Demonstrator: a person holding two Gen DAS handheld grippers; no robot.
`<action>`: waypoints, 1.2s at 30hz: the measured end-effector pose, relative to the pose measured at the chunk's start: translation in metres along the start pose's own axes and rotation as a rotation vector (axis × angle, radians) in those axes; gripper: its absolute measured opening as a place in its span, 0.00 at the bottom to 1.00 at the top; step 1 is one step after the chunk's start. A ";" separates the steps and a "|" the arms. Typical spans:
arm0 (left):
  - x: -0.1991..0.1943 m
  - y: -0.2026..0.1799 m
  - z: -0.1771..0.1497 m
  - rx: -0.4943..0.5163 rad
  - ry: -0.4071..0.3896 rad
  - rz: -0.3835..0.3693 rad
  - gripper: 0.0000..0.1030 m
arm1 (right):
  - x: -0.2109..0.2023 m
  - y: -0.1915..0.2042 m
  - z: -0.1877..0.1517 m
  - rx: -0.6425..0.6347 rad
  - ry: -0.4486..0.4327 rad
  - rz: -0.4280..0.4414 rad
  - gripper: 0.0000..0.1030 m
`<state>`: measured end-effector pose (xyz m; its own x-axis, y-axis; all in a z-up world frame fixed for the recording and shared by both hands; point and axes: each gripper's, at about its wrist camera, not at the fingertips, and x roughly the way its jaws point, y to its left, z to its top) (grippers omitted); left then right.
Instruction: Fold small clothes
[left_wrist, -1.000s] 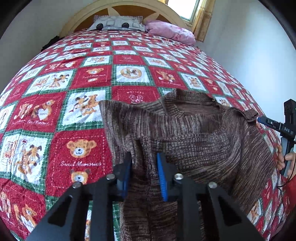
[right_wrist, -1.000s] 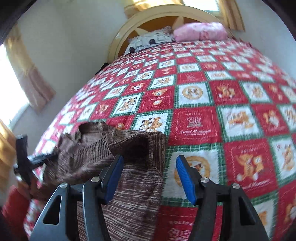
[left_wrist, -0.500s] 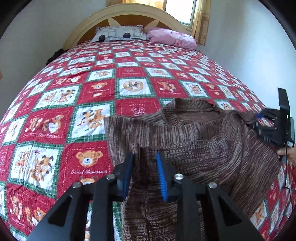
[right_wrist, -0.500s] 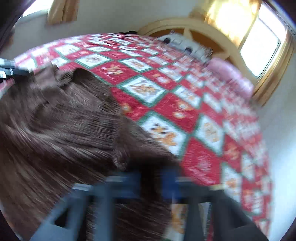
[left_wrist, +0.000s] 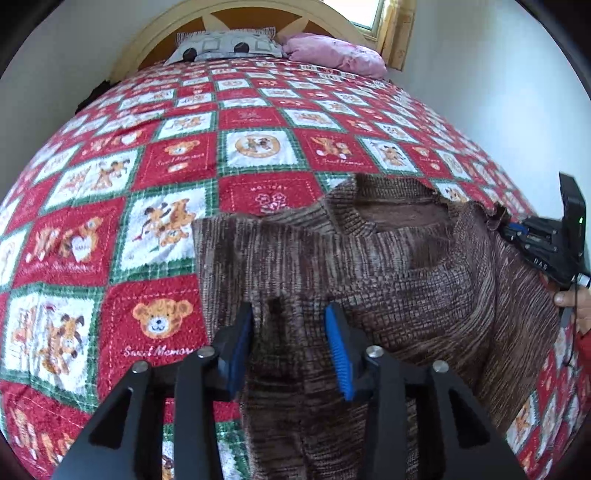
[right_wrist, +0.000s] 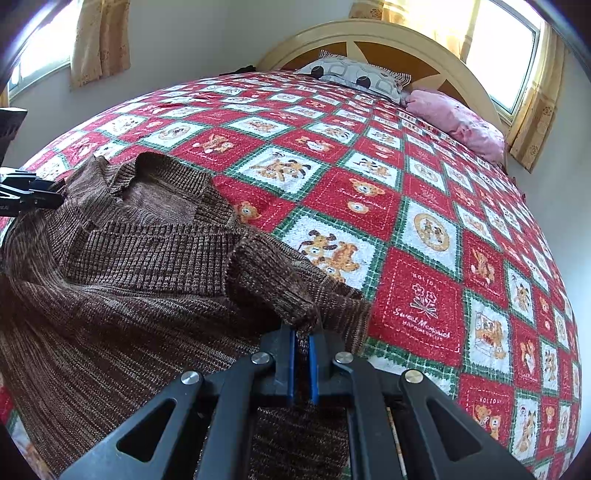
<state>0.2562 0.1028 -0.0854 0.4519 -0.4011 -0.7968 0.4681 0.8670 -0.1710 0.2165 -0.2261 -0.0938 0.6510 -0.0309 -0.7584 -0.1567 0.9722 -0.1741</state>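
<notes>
On the quilted bed (right_wrist: 424, 258), two pillows (right_wrist: 354, 75) and one sweater (right_wrist: 110, 295): right gripper (right_wrist: 302, 343) fingers clamp its sleeve, left gripper (left_wrist: 291, 332) fingers just spreading over knit.

Teddy-bear quilt (left_wrist: 166, 236) covers the bed; grey pillow (left_wrist: 225, 46) beside pink pillow (left_wrist: 332, 53) at wooden headboard (right_wrist: 388, 35)

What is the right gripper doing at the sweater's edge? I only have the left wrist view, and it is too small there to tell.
Observer: The right gripper is shut on the brown sweater; its blue pads pinch the sleeve cuff.
Operator: Does that cuff lie flat on the bedspread?
Observer: No. It bunches up into the pads over the sweater's side, beside the bedspread.
Operator: Anything in the room that I miss?
Observer: A second curtained window, on the wall left of the headboard.
</notes>
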 end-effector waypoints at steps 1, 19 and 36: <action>-0.001 0.004 -0.002 -0.023 0.001 -0.021 0.42 | 0.000 0.000 0.000 0.000 0.000 0.000 0.05; -0.062 0.015 0.030 -0.115 -0.203 -0.022 0.10 | -0.065 -0.019 0.035 0.084 -0.182 0.005 0.05; -0.013 0.064 0.038 -0.304 -0.050 0.128 0.34 | -0.038 -0.054 0.017 0.295 -0.081 -0.037 0.18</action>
<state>0.3094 0.1522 -0.0636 0.5324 -0.2906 -0.7951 0.1606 0.9568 -0.2421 0.2127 -0.2732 -0.0454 0.7113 -0.0601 -0.7003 0.0829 0.9966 -0.0013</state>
